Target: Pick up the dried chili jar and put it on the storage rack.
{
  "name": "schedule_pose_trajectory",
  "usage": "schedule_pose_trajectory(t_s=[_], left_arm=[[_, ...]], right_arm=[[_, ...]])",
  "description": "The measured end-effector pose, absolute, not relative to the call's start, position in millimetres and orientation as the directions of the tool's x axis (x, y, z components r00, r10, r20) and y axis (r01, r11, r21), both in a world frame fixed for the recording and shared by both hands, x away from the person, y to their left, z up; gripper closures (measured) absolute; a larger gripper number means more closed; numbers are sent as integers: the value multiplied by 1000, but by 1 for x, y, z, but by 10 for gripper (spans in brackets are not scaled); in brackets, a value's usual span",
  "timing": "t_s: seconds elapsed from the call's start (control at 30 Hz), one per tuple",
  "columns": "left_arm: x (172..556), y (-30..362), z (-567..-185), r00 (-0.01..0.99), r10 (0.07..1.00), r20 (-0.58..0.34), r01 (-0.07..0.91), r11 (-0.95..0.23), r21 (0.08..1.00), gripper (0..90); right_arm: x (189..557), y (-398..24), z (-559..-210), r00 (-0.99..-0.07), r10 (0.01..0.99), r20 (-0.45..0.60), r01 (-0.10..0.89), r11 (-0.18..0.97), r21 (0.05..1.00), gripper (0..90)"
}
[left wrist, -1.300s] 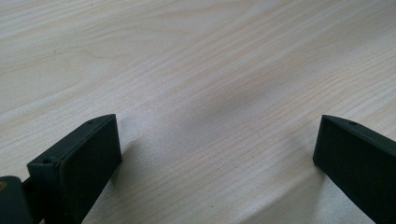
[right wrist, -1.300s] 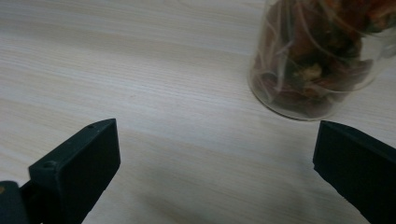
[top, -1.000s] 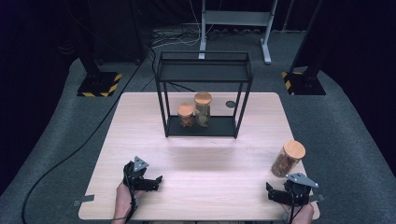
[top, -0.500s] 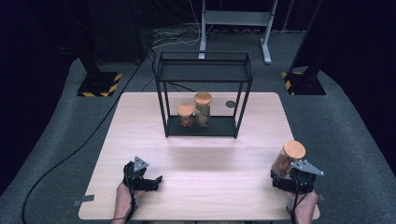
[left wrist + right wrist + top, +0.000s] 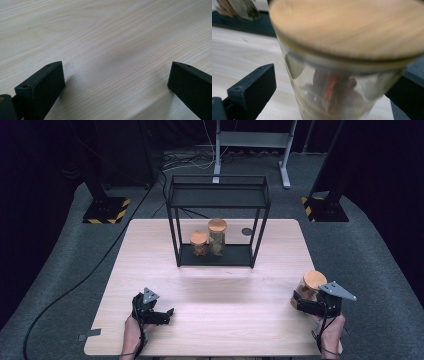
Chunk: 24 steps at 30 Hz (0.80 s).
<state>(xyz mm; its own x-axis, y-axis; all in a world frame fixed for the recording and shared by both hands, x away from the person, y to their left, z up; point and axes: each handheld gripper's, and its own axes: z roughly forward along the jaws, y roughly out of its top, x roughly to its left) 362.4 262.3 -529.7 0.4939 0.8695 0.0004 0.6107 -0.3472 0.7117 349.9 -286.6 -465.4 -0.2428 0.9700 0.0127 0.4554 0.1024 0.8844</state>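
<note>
A person sits at a light wooden table (image 5: 215, 320) and holds a black claw in each hand.

The right gripper (image 5: 303, 301) is near the right edge of the table, close to the person. A glass jar (image 5: 309, 289) with a round wooden lid (image 5: 352, 27) stands there on the table. In the right gripper view the jar sits between the two black jaws. The jaws are spread wide, one on each side of the glass. There is a gap between the left jaw and the jar, so the claw is open and is not squeezing the jar. The other jaw is mostly hidden behind the jar, and I cannot tell if it touches the glass. Inside the jar there are red and brown bits, but they look blurry.

The left gripper (image 5: 167, 314) is low on the left side of the table, well apart from the jar. In the left gripper view its two jaws are far apart, with bare wood between them. It holds nothing.

Farther back on the table stands a black metal rack (image 5: 218, 210). On its bottom shelf there are two more jars with wooden lids, a short jar (image 5: 199, 243) and a tall jar (image 5: 217, 236), just beside each other.
</note>
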Motion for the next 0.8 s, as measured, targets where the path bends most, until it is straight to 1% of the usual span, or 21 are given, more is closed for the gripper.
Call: schedule_pose_trajectory(t_s=[0.13,0.5,0.63,0.8], left_arm=[[362,262,-530,494,870,0,611,-347,712,2],[362,262,-530,494,869,0,611,-347,712,2],[362,262,-530,494,869,0,611,-347,712,2],[362,262,-530,494,869,0,611,-347,712,2]], right_arm=[[353,-288,-462,-252,968,12,419,98,903,0],[357,-285,-456,-271,963,-9,363,111,925,0],[355,-286,-456,-245,970,-4,338,89,937,2],[352,-289,-458,-243,970,21,311,58,948,43]])
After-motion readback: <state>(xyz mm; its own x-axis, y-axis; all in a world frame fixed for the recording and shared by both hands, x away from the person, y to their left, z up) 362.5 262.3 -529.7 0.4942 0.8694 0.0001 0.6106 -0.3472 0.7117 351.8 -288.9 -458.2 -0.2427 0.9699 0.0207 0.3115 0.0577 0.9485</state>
